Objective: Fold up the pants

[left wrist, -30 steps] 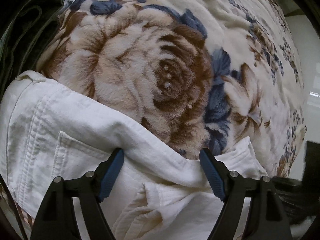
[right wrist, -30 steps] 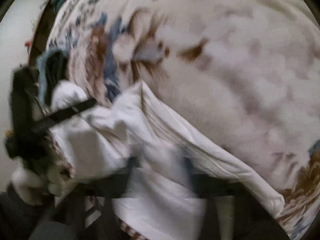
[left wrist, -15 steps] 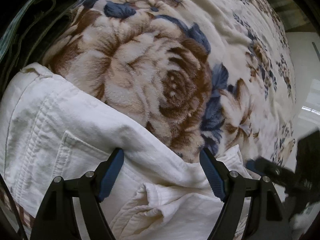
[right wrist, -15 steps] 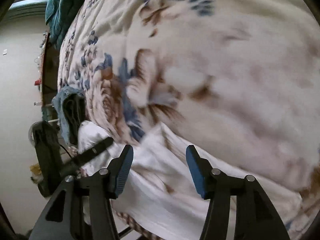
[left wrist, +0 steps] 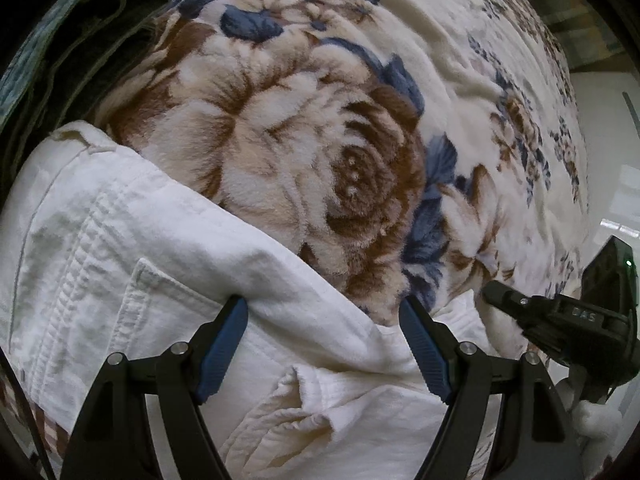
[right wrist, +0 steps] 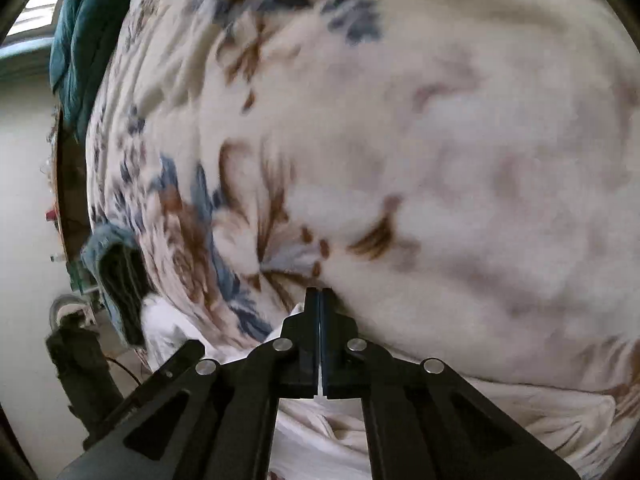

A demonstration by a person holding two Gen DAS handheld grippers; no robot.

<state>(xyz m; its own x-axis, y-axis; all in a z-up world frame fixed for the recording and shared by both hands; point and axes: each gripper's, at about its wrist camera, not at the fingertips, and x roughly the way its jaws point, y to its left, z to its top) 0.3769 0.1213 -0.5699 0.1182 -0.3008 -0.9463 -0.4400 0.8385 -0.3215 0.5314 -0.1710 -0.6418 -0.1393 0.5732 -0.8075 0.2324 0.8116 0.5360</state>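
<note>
White pants (left wrist: 132,248) lie on a floral blanket, waistband and back pocket toward the left wrist view's lower left. My left gripper (left wrist: 324,316) is open, its blue pads straddling the waistband edge just above the cloth. My right gripper (right wrist: 320,300) has its jaws pressed together at the pants' edge (right wrist: 540,412); whether cloth is pinched between them is not clear. The right gripper also shows in the left wrist view (left wrist: 560,320) at the right edge, by the pants' far corner.
The floral blanket (left wrist: 320,152) covers the bed. Dark green folded cloth (left wrist: 68,40) lies at the upper left. A blue-grey garment (right wrist: 116,276) and teal bedding (right wrist: 80,40) lie at the bed's left side. A white wall lies beyond.
My right gripper has gone from open to shut and dropped to the pants' edge. It has come into the left wrist view. My left gripper has stayed open in place.
</note>
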